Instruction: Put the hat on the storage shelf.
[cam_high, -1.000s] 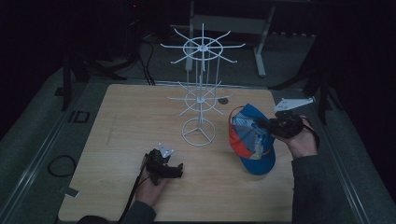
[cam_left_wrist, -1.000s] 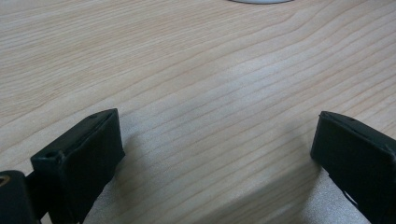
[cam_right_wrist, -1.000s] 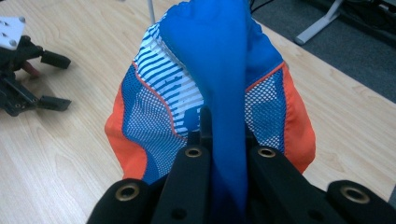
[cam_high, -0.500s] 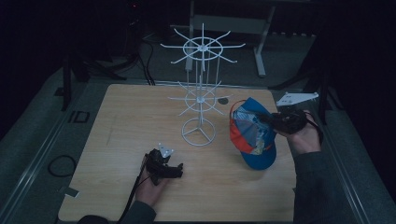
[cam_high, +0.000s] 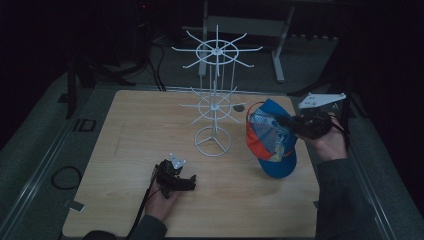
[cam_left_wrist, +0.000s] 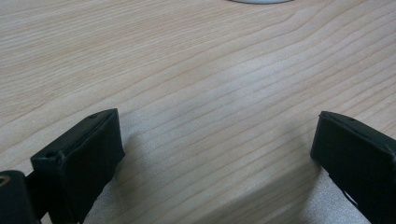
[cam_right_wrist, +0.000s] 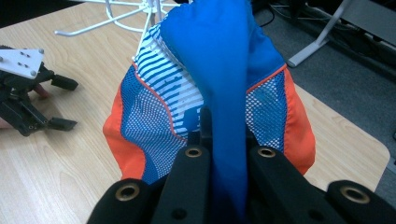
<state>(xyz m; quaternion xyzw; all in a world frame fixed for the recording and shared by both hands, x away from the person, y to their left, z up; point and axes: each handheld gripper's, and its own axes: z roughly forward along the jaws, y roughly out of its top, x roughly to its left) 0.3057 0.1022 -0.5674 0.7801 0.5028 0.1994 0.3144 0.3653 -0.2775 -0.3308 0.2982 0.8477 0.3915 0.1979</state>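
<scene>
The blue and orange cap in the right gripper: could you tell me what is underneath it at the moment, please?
Under the cap lies bare wooden table; its brim seems to reach the surface. The right gripper pinches its blue fabric. The spot beneath the brim is covered.

We count one cap (cam_high: 272, 142), blue and orange with white stripes. We count one white wire rack (cam_high: 215, 105); it has two tiers of spokes and one round base. We count two grippers: the left gripper (cam_high: 176, 176) and the right gripper (cam_high: 287, 122), each with two black jaws. We count two grey three-cornered plates, one on each gripper. We count one wooden table (cam_high: 125, 130). We count two hands at the table's near side, one on each gripper.
</scene>
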